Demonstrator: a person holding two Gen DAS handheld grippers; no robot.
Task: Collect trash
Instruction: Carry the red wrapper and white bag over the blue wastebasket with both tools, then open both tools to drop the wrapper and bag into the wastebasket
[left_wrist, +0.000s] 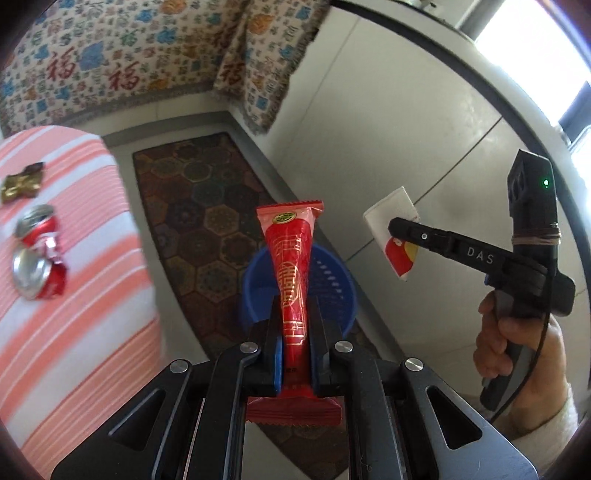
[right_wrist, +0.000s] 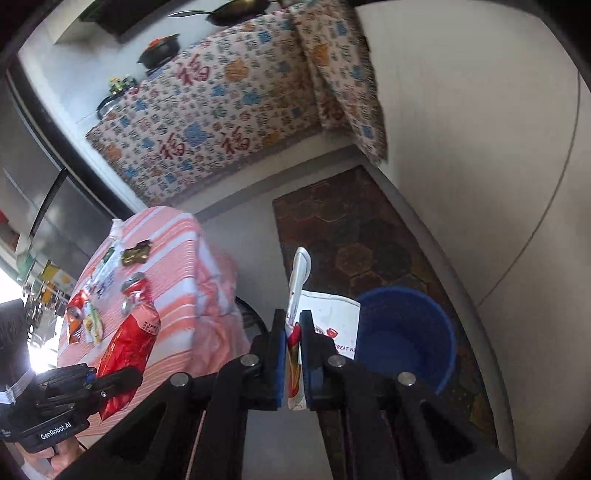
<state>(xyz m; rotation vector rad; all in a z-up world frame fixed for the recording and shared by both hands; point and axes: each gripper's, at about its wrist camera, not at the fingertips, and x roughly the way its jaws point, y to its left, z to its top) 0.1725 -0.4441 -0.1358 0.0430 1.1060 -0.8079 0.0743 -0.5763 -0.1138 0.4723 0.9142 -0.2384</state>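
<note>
Jaws of the left gripper (left_wrist: 295, 332) clamp a red wrapper (left_wrist: 293, 266); the right gripper's (right_wrist: 293, 343) pinch a white packet (right_wrist: 297, 295); each should release only directly over the blue bin (right_wrist: 406, 332), lower right.

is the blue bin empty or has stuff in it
Empty as far as visible: the blue bin shows only bare blue interior.

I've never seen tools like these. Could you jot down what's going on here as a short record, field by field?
Setting: room with a striped tablecloth and a patterned rug
Left gripper: shut on a red snack wrapper
Right gripper: shut on a white paper packet
Bin: blue bucket on the floor, below both grippers
Left on the table: crushed red can, dark gold wrapper, more wrappers
Stage: both pieces held near the bucket, not yet dropped
</note>
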